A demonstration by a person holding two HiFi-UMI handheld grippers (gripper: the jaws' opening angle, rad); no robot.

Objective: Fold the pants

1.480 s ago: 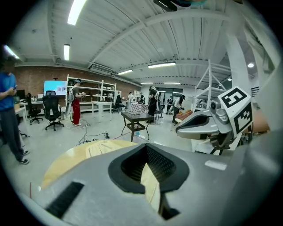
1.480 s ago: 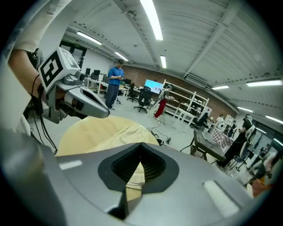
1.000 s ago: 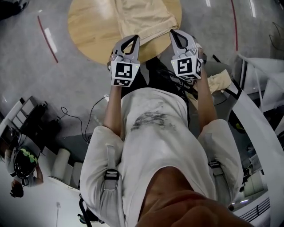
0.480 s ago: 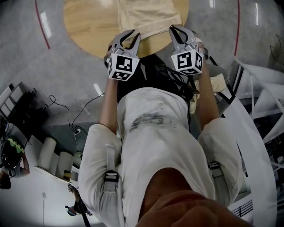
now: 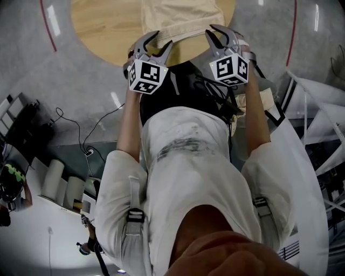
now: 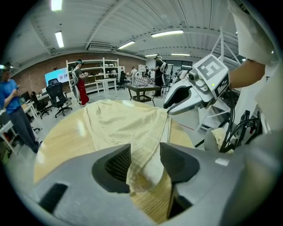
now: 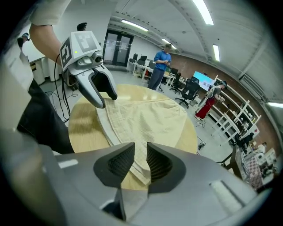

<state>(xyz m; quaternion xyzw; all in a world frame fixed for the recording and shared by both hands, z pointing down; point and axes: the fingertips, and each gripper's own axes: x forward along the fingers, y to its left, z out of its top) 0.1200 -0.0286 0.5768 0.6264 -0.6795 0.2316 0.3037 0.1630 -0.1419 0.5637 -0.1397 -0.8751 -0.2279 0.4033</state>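
Note:
The pale yellow pants (image 5: 180,16) lie folded on the round wooden table (image 5: 108,27), their near edge at the table's front rim. My left gripper (image 5: 163,39) sits at the near left corner; its jaws are opening, and the cloth corner (image 6: 141,176) lies loose between them on the wood. At the near right corner is my right gripper (image 5: 211,29), its jaws also opening with a narrower gap over the layered cloth edge (image 7: 140,170). In the left gripper view (image 6: 145,163) the pants (image 6: 128,123) stretch away across the table. The right gripper view (image 7: 140,162) shows the same pants (image 7: 150,119).
My own torso in a white shirt (image 5: 188,161) fills the near side. A white frame (image 5: 307,135) and cables (image 5: 215,97) stand at my right. Beyond the table (image 7: 86,128) are people, office chairs and shelves (image 6: 93,75).
Both grippers have sunk to the table's near edge. Their jaws, shut on the pants' edge a second ago, have parted and the cloth now rests on the table.

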